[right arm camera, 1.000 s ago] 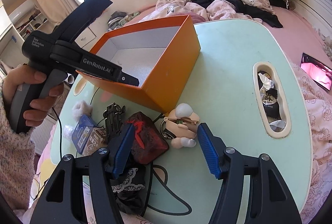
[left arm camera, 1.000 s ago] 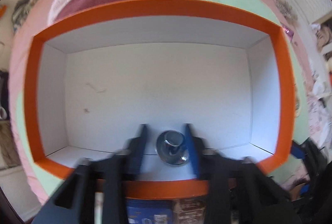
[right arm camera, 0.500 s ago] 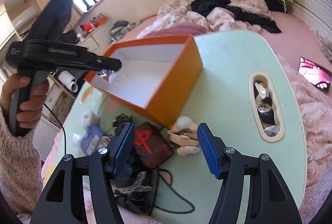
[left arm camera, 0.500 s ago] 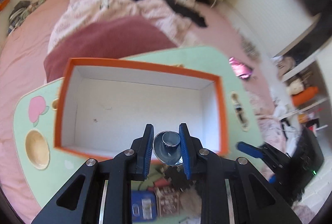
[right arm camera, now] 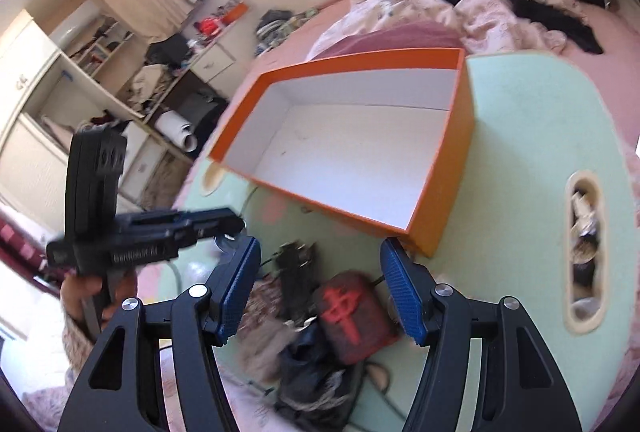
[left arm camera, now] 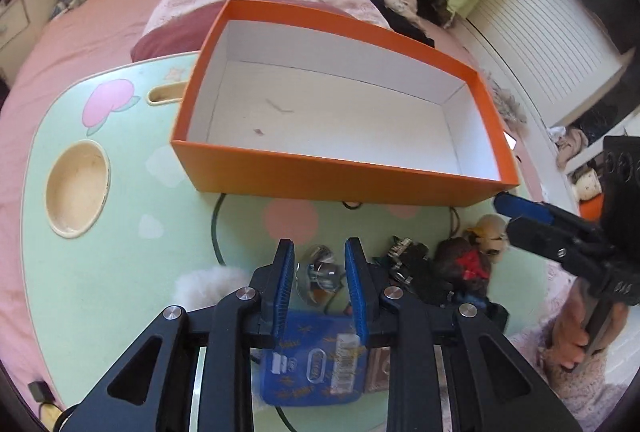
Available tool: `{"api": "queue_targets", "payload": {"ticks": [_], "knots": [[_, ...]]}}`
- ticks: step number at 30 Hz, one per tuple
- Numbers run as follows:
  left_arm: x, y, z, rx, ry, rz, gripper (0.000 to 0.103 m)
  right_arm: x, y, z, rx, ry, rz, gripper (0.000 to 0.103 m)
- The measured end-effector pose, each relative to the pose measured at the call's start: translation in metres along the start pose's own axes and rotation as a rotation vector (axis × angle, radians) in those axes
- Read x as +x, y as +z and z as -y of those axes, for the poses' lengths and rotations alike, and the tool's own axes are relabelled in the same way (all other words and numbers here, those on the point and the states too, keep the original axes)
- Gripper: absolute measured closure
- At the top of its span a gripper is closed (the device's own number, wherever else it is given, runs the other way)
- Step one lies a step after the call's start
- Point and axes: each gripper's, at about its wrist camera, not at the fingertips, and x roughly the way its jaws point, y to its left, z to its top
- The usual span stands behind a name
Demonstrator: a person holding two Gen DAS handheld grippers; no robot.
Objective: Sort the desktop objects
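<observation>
Between the blue pads of the left gripper [left arm camera: 319, 274] sits a shiny metal object [left arm camera: 320, 272], held above the green counter [left arm camera: 120, 272], in front of the orange box [left arm camera: 340, 171]. Right gripper [right arm camera: 320, 288] is wide open and holds nothing, above the red pouch [right arm camera: 352, 316].

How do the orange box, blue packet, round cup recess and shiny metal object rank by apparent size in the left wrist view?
1. orange box
2. blue packet, nearer, partly hidden
3. round cup recess
4. shiny metal object
</observation>
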Motion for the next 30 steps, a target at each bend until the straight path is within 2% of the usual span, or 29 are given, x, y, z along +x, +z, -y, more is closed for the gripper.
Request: {"api": "queue_targets", "payload": {"ticks": [2, 4, 6, 9, 11, 12, 14, 16, 18, 20, 22, 24, 26, 28, 30], "knots": [[0.001, -0.001, 0.000, 0.003, 0.007, 0.029, 0.063, 0.001, 0.004, 0.001, -0.006, -0.023, 0.019, 0.040], [-0.001, -0.001, 0.003, 0.003, 0.001, 0.055, 0.061, -0.002, 0.011, 0.007, 0.001, -0.079, 0.047, 0.040], [-0.009, -0.004, 0.003, 0.005, -0.015, 0.081, 0.060, -0.007, 0.012, 0.009, 0.011, -0.054, 0.045, 0.040], [-0.028, -0.011, 0.002, 0.000, -0.027, 0.146, 0.050, -0.019, 0.006, 0.000, -0.019, -0.056, 0.062, 0.040], [-0.044, -0.021, -0.001, -0.009, -0.022, 0.200, 0.036, -0.032, -0.007, -0.011, -0.069, -0.127, 0.096, 0.040], [-0.050, -0.028, -0.002, -0.013, -0.013, 0.223, 0.032, -0.038, -0.015, -0.017, -0.098, -0.180, 0.119, 0.040], [-0.064, -0.050, -0.003, -0.015, -0.013, 0.263, 0.016, -0.051, -0.034, -0.028, -0.170, -0.295, 0.169, 0.039], [-0.070, -0.075, -0.004, 0.004, -0.033, 0.259, 0.007, -0.060, -0.060, -0.036, -0.249, -0.431, 0.212, 0.027], [-0.067, -0.102, -0.005, 0.009, 0.021, 0.240, 0.007, -0.059, -0.080, -0.035, -0.277, -0.489, 0.216, 0.022], [-0.057, -0.125, -0.009, -0.021, 0.097, 0.210, 0.007, -0.052, -0.094, -0.034, -0.278, -0.521, 0.177, 0.021], [-0.046, -0.138, -0.012, -0.047, 0.131, 0.178, 0.007, -0.036, -0.099, -0.025, -0.276, -0.550, 0.107, 0.021], [-0.037, -0.146, -0.015, -0.060, 0.165, 0.168, 0.007, -0.030, -0.106, -0.022, -0.258, -0.587, 0.090, 0.022], [-0.021, -0.148, -0.017, -0.053, 0.220, 0.106, 0.007, -0.024, -0.110, -0.018, -0.247, -0.572, 0.056, 0.022], [-0.012, -0.149, -0.012, -0.006, 0.314, 0.094, 0.001, -0.012, -0.114, -0.010, -0.226, -0.555, -0.011, 0.021], [-0.009, -0.151, -0.011, 0.007, 0.307, 0.103, 0.000, -0.009, -0.119, -0.007, -0.223, -0.558, -0.011, 0.013]]}}
